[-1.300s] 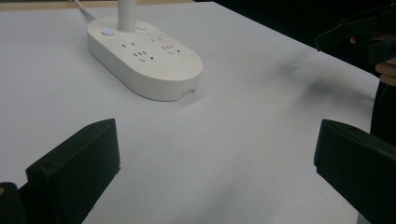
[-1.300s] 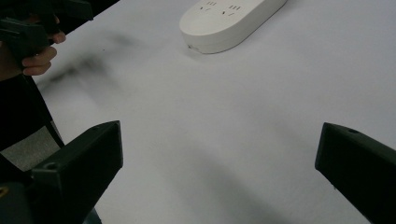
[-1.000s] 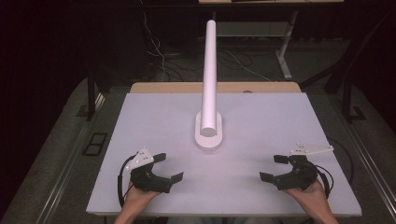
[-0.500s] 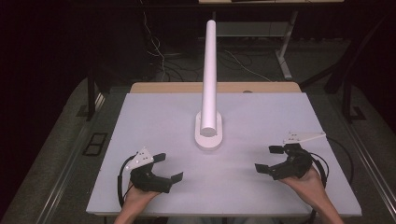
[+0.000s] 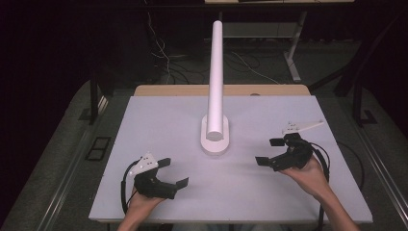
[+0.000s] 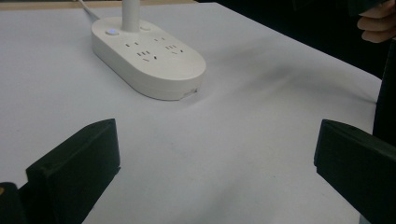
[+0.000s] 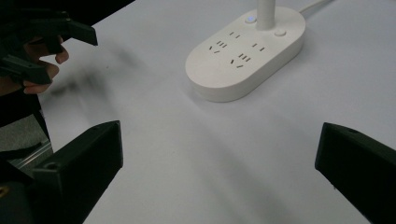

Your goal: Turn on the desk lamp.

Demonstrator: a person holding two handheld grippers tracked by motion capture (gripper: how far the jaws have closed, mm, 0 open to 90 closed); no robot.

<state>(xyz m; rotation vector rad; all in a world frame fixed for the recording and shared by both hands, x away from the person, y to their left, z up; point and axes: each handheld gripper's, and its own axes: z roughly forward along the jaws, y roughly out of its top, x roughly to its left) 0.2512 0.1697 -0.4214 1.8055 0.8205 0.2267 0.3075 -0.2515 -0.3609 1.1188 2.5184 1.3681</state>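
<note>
We are holding both hand-held grippers spread and empty; the right hand-held gripper (image 5: 273,151) sits nearer than the left hand-held gripper (image 5: 169,172) to the power strip (image 5: 214,142), whose long axis is running toward the surface's far edge.

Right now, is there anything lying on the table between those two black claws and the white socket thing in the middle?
Nothing visible. Bare table lies between the socket base and both the left gripper and the right gripper, each held open.
</note>
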